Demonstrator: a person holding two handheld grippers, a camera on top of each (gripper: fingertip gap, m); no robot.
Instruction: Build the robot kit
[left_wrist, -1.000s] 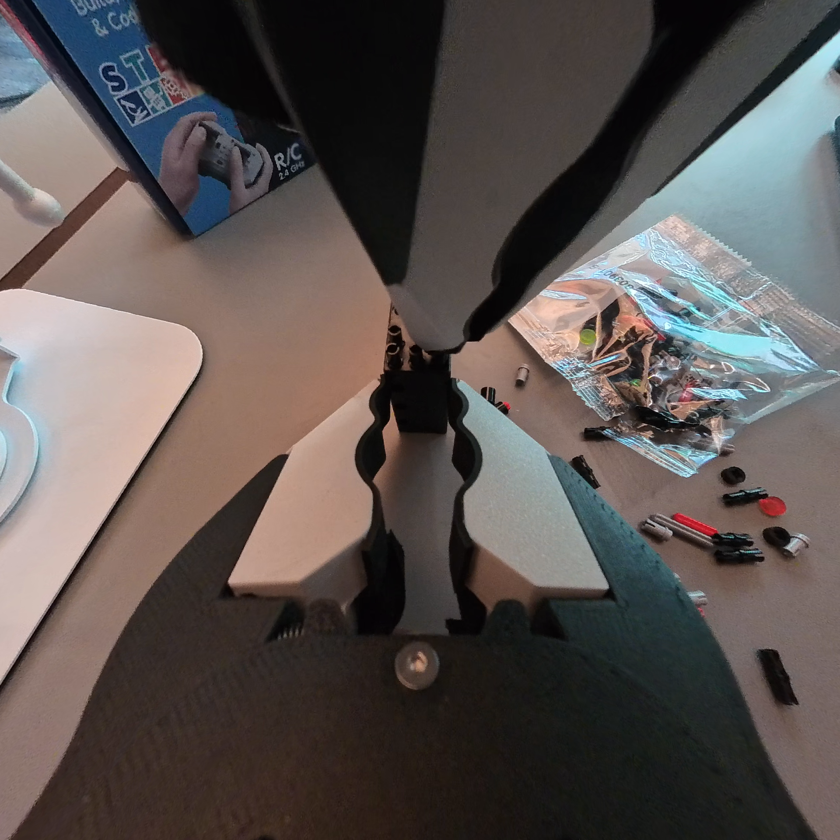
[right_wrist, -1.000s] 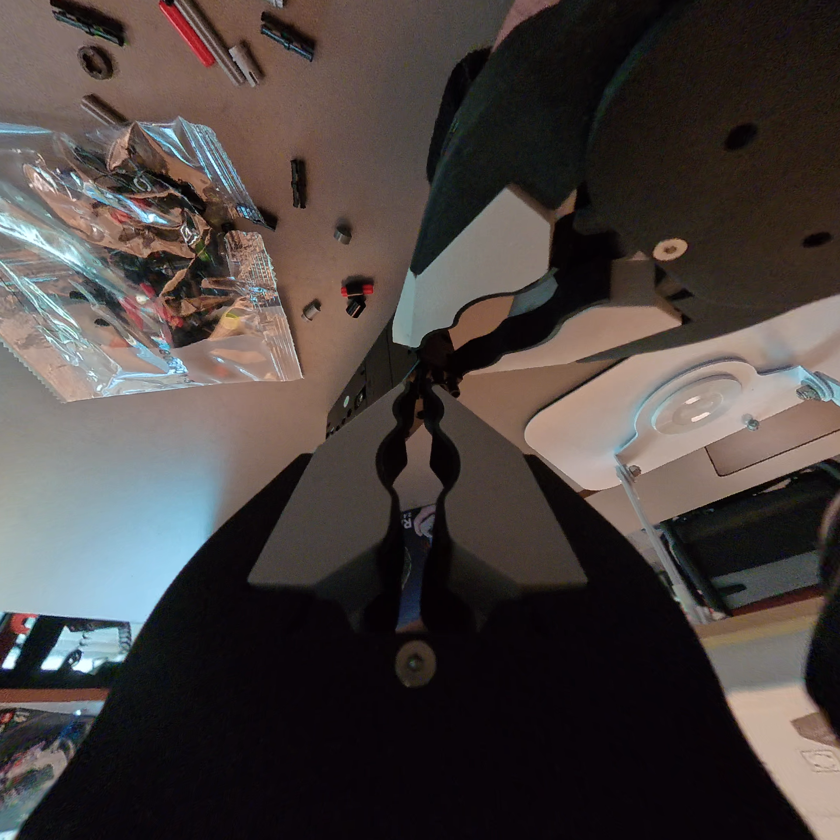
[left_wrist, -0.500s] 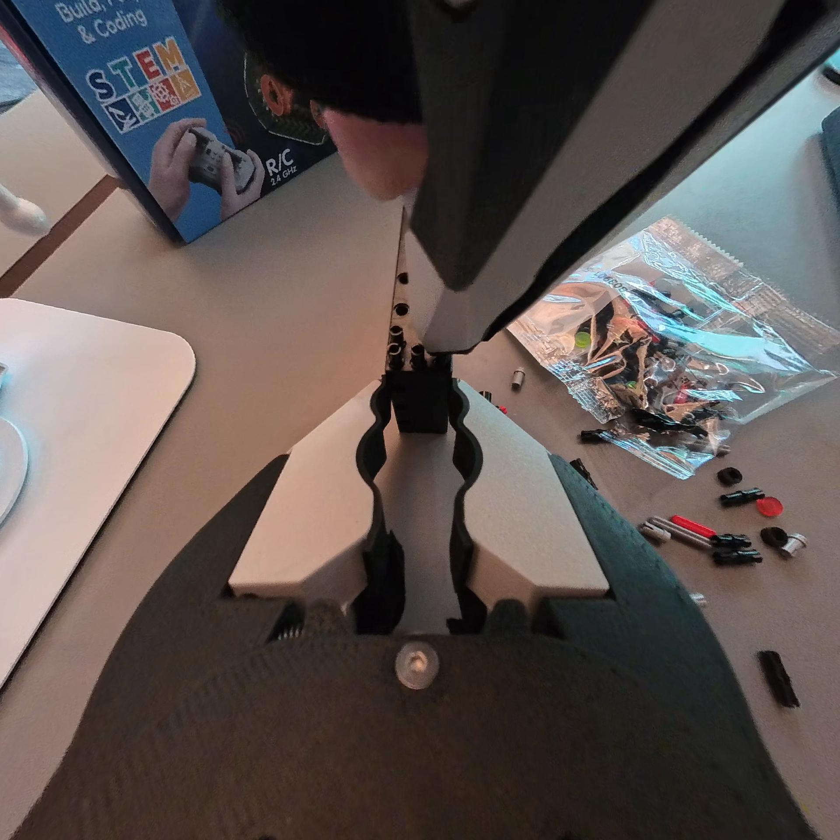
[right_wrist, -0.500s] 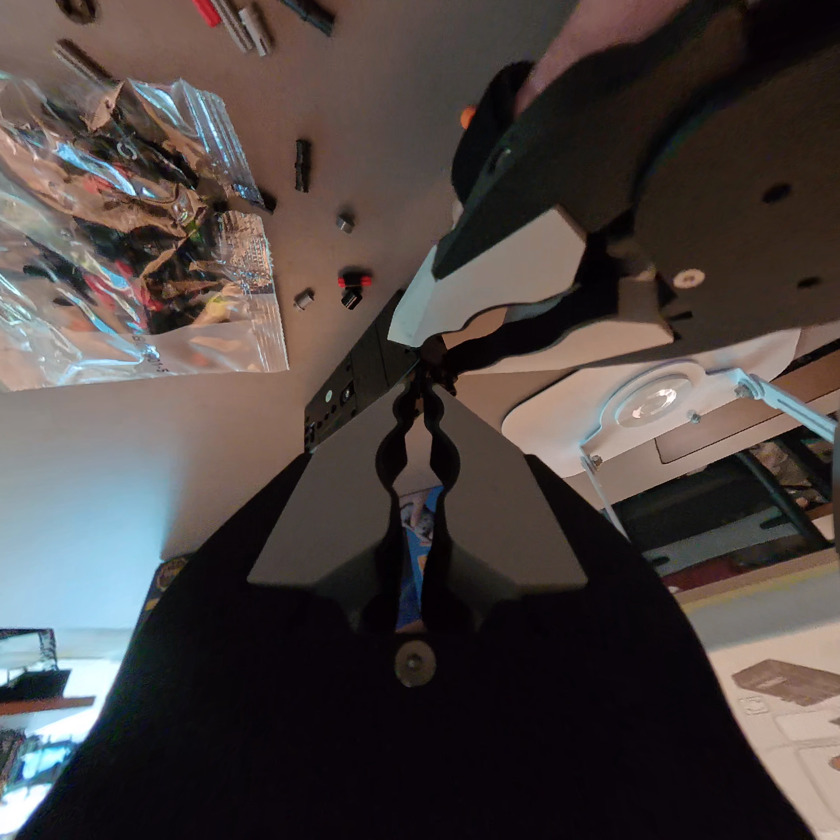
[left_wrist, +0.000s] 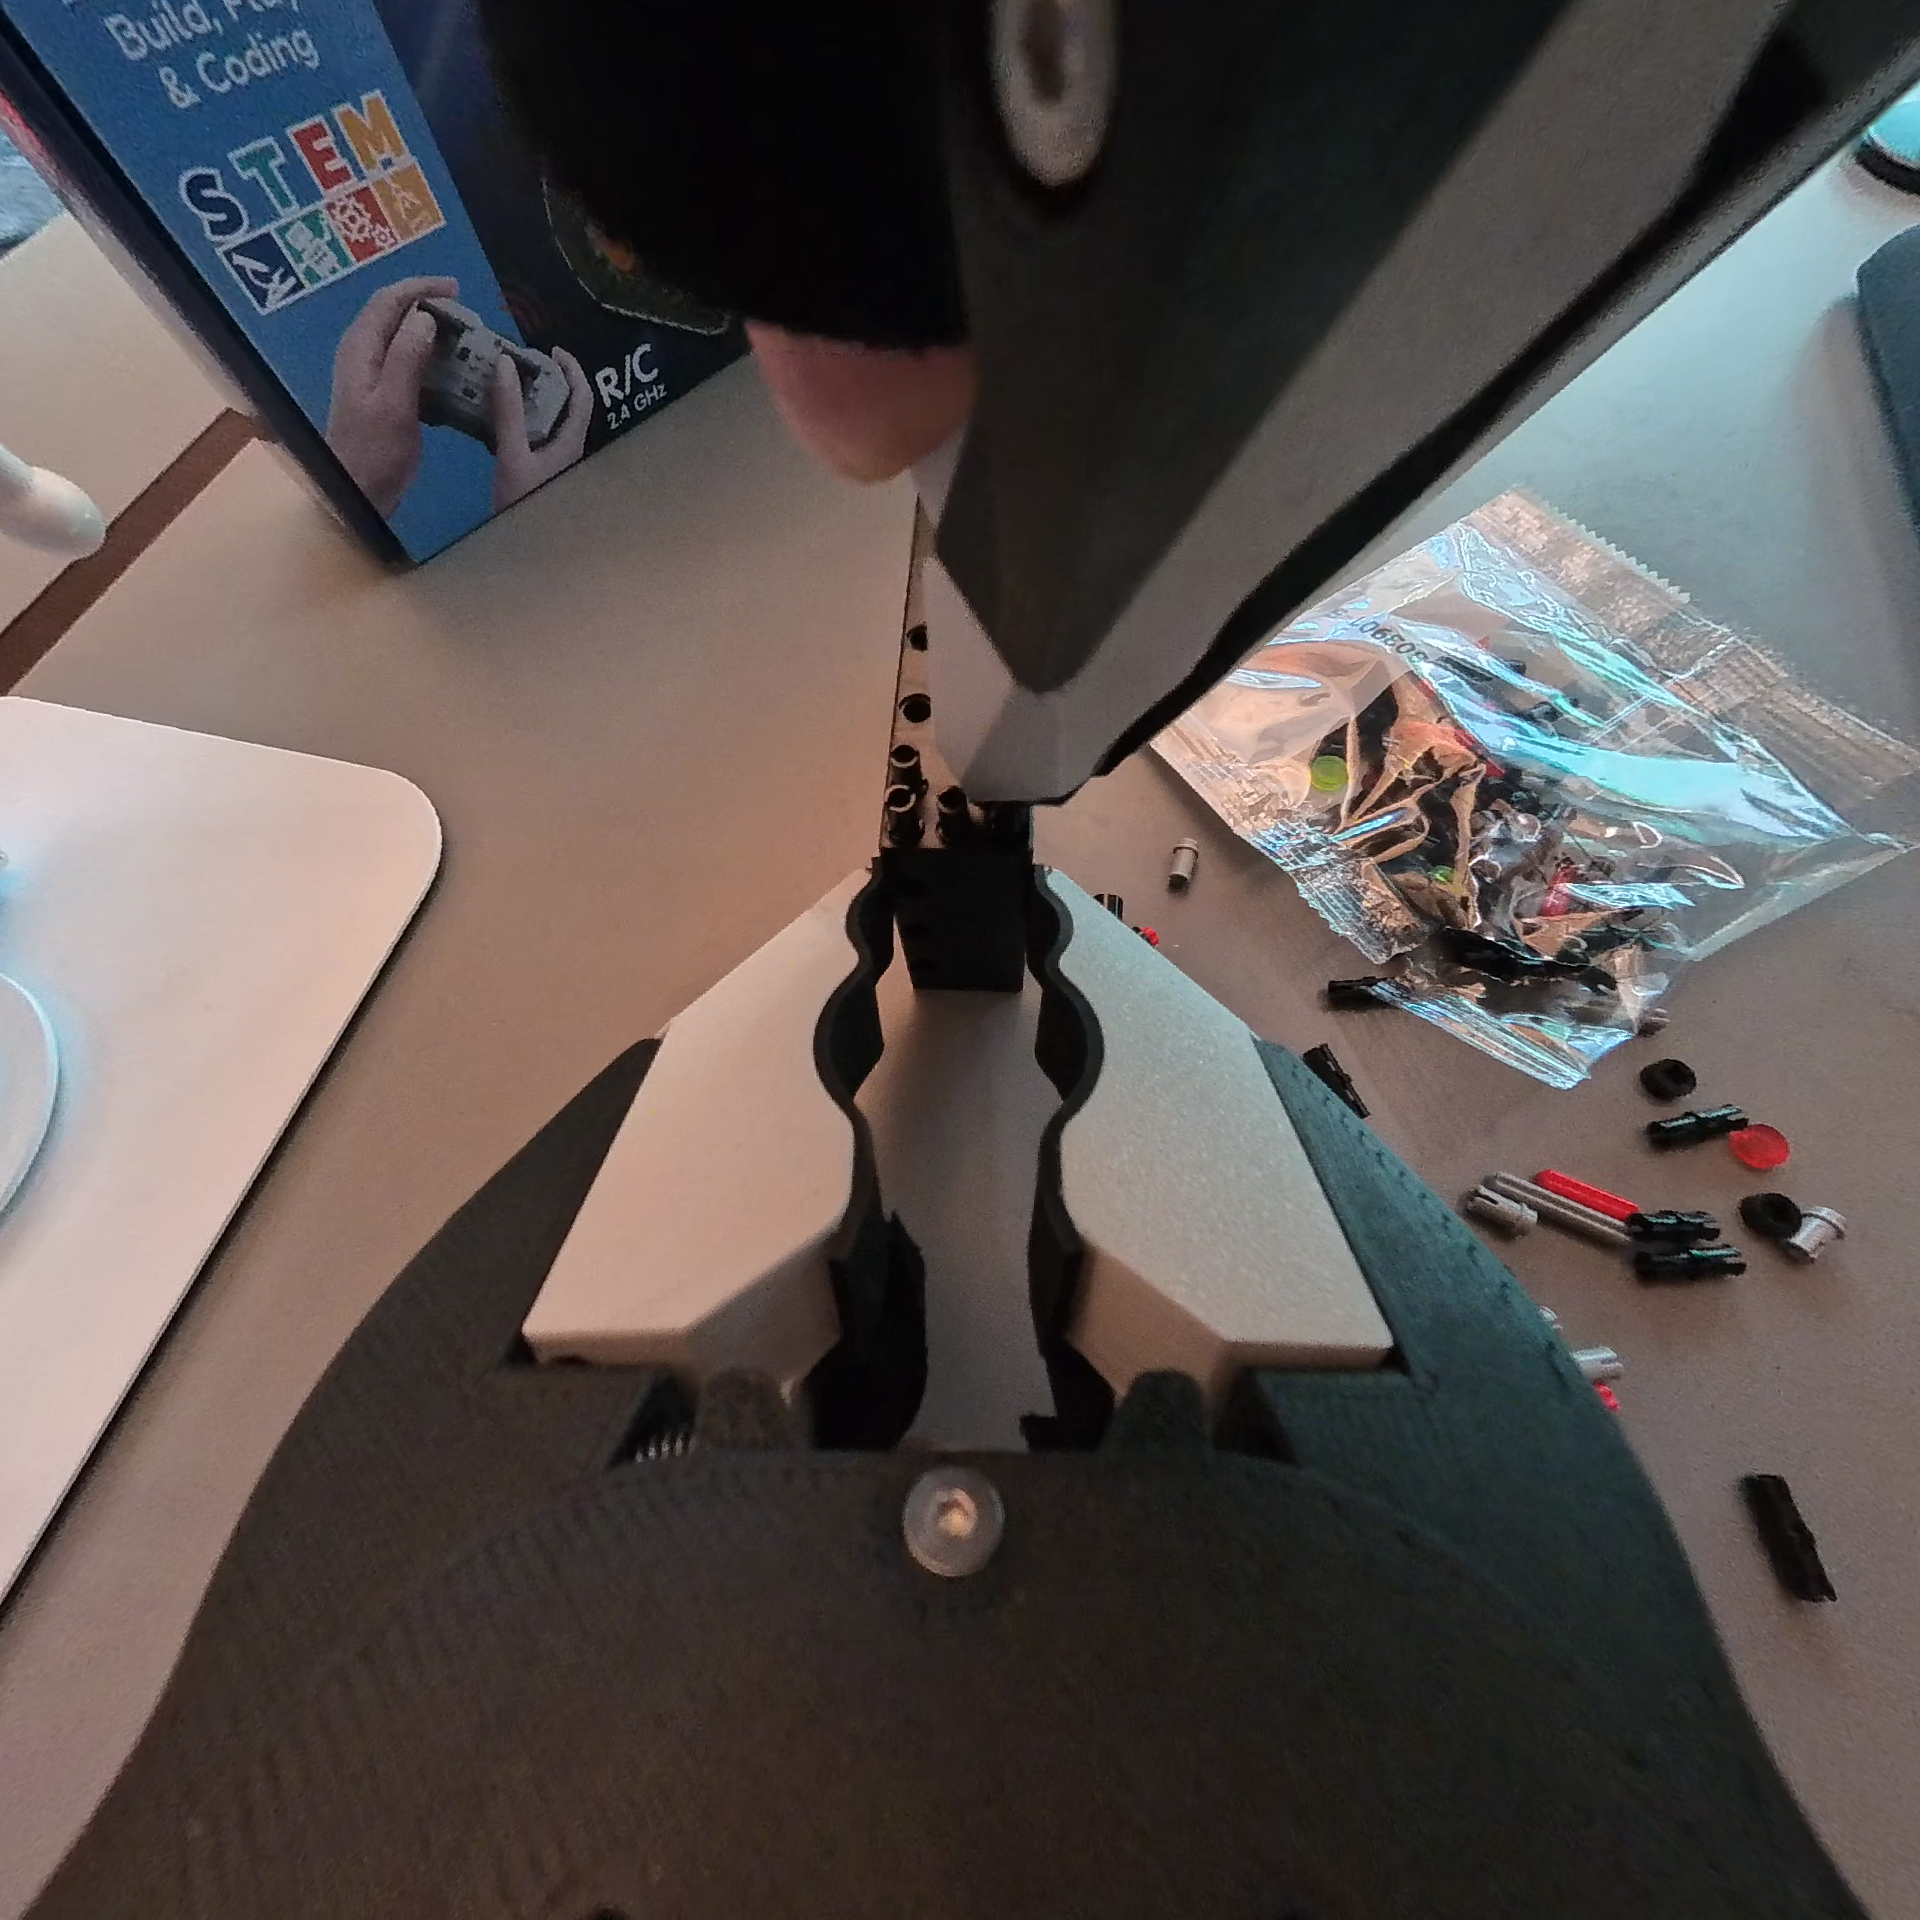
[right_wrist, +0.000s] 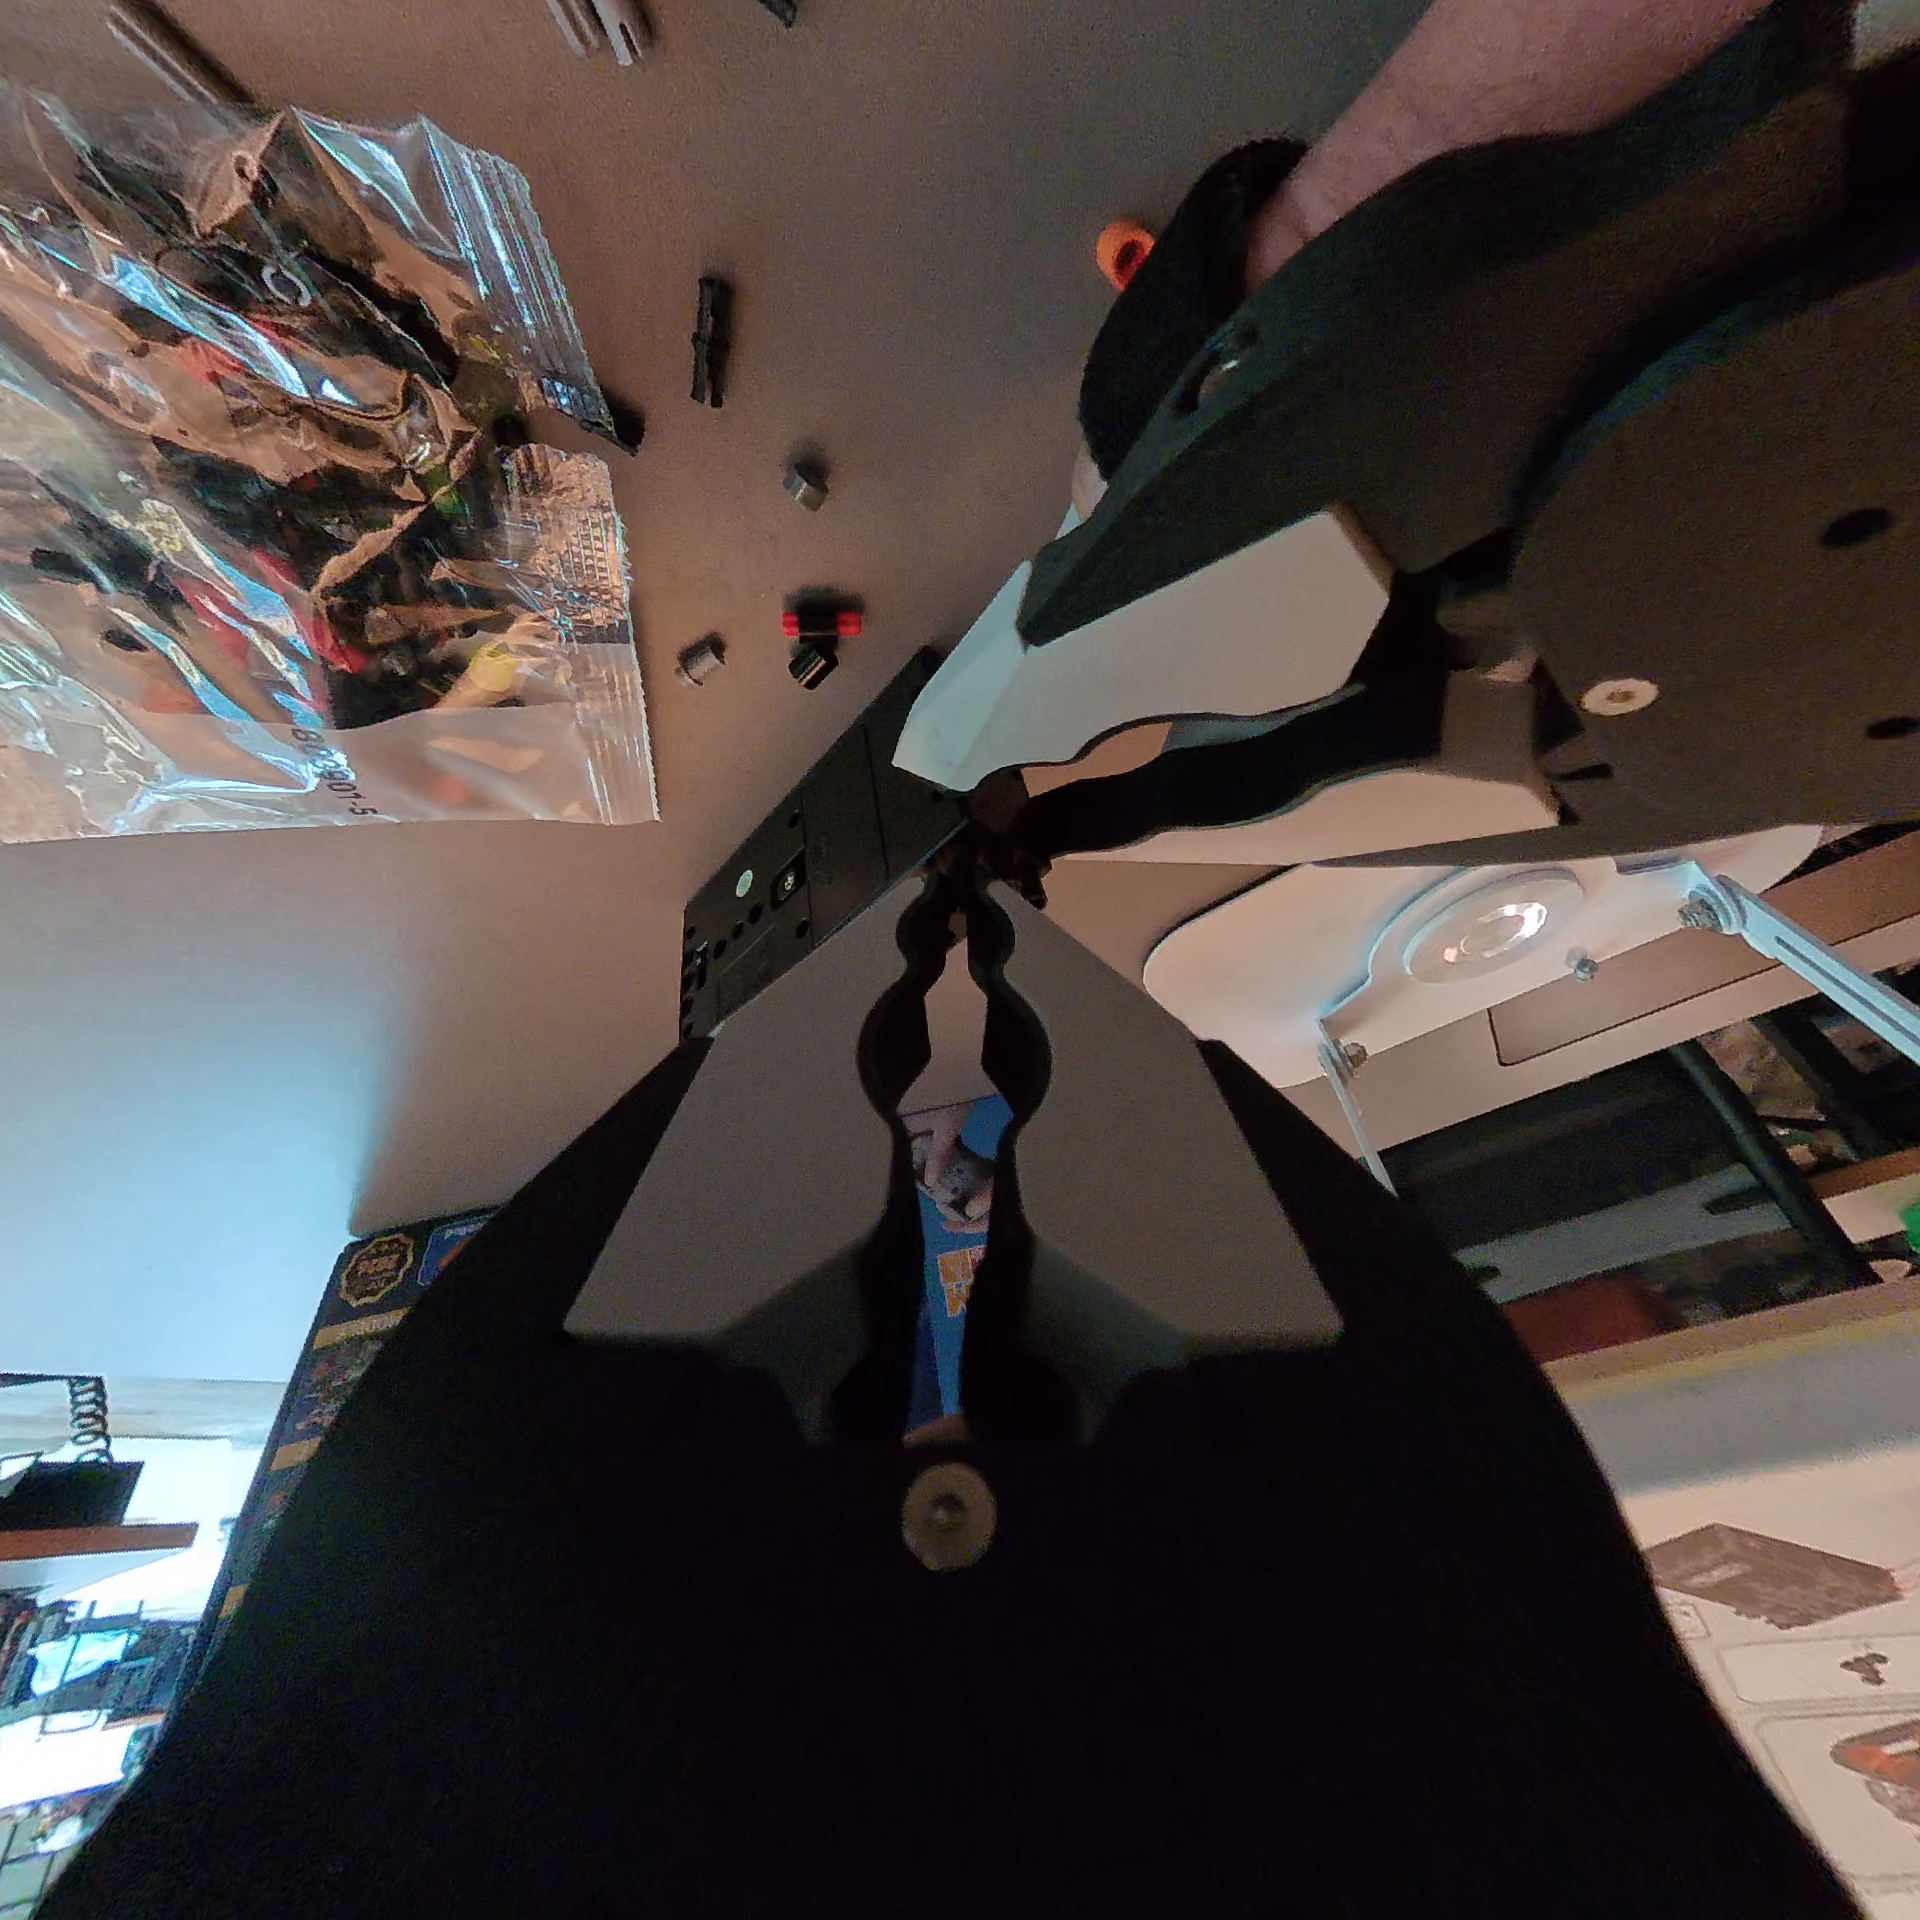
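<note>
Pale beige counter (left_wrist: 623, 675) filled the left wrist view. A blue carton (left_wrist: 343, 260) stood at eleven o'clock, and the rounded corner of a white pad (left_wrist: 156, 935) lay at nine o'clock. A clear crinkled bag of small parts (left_wrist: 1538, 769) lay at two o'clock. Loose black pins (left_wrist: 1683, 1122) and a red axle (left_wrist: 1584, 1184) were scattered at three o'clock, well apart from both tools.

The left gripper (left_wrist: 961, 894) had its fingers drawn in narrow, clamped on the near end of a long black block (left_wrist: 961, 935). The block sat squarely between the fingertips and ran away from the camera toward twelve o'clock, with a row of round holes showing along its upper face.

From one o'clock the right gripper (left_wrist: 1023, 769) came down steeply, its tip touching the block's top just beyond the left fingertips. A person's thumb (left_wrist: 862, 416) showed beside its body.

In the right wrist view, the right gripper's (right_wrist: 961, 883) fingers were nearly together at the tips. Whether they pinched something small could not be made out. The block (right_wrist: 821, 852) lay at eleven o'clock from those tips, touching them. The left gripper (right_wrist: 966, 790) reached in from two o'clock, and the bag (right_wrist: 312, 520) lay at ten o'clock.
</note>
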